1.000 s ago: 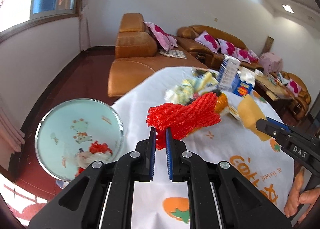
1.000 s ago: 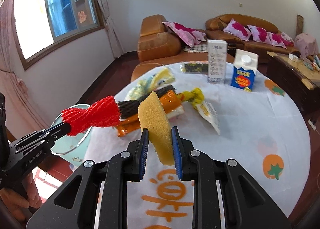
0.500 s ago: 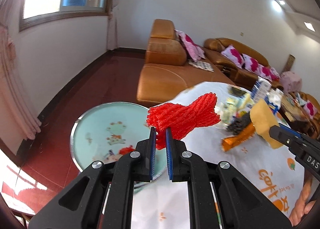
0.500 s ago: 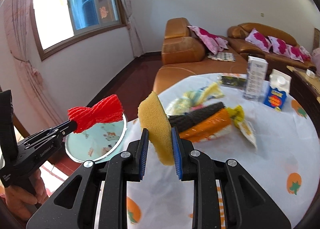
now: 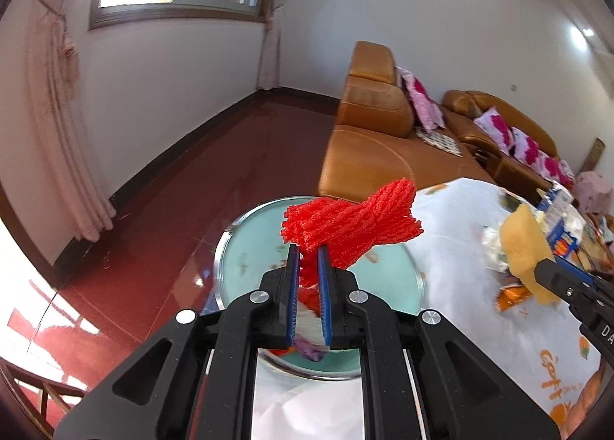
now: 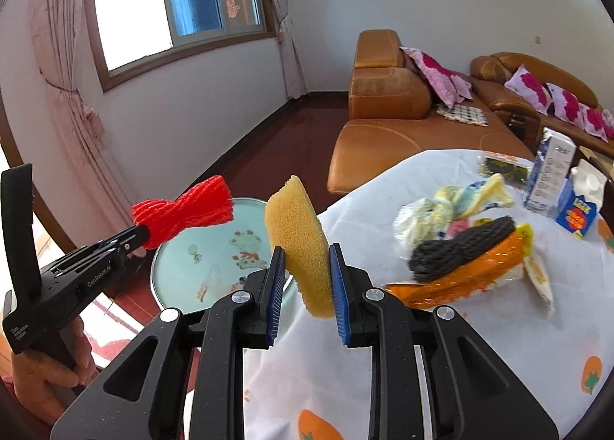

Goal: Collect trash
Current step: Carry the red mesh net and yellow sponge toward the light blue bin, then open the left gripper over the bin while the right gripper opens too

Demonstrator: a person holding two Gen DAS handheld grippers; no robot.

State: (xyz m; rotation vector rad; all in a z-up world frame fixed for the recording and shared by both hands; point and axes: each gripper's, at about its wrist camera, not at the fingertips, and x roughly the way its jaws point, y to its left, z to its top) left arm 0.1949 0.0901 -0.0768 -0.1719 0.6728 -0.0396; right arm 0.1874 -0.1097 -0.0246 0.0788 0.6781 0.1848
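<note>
A bunched red foam net (image 5: 351, 230) is pinched at its lower end between the blue pads of the left tool (image 5: 307, 267), the jaws pressed almost together on it. The net is held in the air just ahead of the tool tips, above a round bin (image 5: 230, 248) with a pale green cartoon-printed liner that stands on the dark red floor (image 5: 172, 186) below and beyond the tool. Some red and white scraps (image 5: 307, 309) are seen inside the bin between the tool's fingers.

A yellow sponge (image 6: 303, 244) is clamped upright between the pads of the right tool (image 6: 307, 271), the jaws set narrowly on its sides, with most of the sponge standing out above and ahead of the tips. To the left of this tool the same bin (image 6: 169, 252) is seen, with the left tool (image 6: 136, 236) and its net (image 6: 188, 209) held over the bin's near edge by a hand (image 6: 42, 371).

To the right of the right tool, on the worktop (image 6: 441, 363) covered with a white cloth printed with orange fruit, a black foam net (image 6: 460, 248), an orange wrapper (image 6: 464, 275) and a crumpled yellow and white wrapper (image 6: 456, 202) are piled together. Two cartons (image 6: 564, 186) stand further off, near the far edge
</note>
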